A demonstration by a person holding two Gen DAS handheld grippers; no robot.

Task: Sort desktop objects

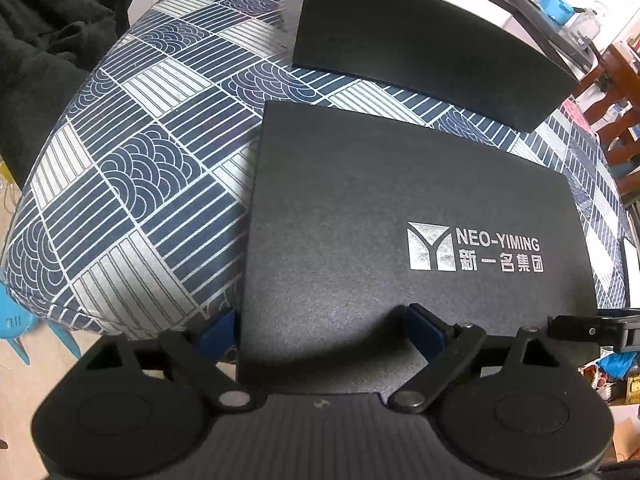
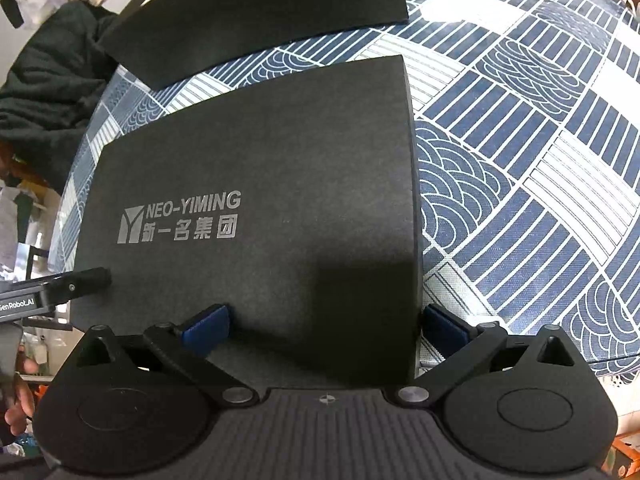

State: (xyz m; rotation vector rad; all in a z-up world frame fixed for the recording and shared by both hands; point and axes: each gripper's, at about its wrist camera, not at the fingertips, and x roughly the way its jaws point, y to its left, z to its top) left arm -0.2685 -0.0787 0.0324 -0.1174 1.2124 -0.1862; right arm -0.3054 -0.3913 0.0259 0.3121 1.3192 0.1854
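both sets of jaws stood spread wide when i checked my feeds, each straddling a near corner of the black box (image 1: 400,216). on my left gripper (image 1: 320,330) one blue pad (image 1: 218,330) sat outside the box's left edge, down beside its side wall over the cloth, while the other pad (image 1: 426,330) lay over the lid. whether either pad actually touched the box, i could not tell. my right gripper (image 2: 326,326) mirrored this: its left pad (image 2: 208,326) was over the lid and its right pad (image 2: 444,326) hung just off the box's right edge.

the box lay flat on the tablecloth (image 1: 132,168), a blue and white patchwork of stripes and wave arcs, near the table's front edge. its lid carried a silver logo (image 1: 476,250) reading neo-yiming with a line of chinese characters beneath. just beyond the box, apart from it with a strip of cloth showing between, lay a second flat black piece (image 1: 420,40), plain and unmarked, either a lid or a tray; i could not tell which.

in the right wrist view the tip of the other gripper (image 2: 86,280) showed at the left, reaching the box's left side. dark clothing (image 1: 52,28) was bunched at the far left of the table. a blue plastic stool (image 1: 16,320) stood on the floor below the table edge.
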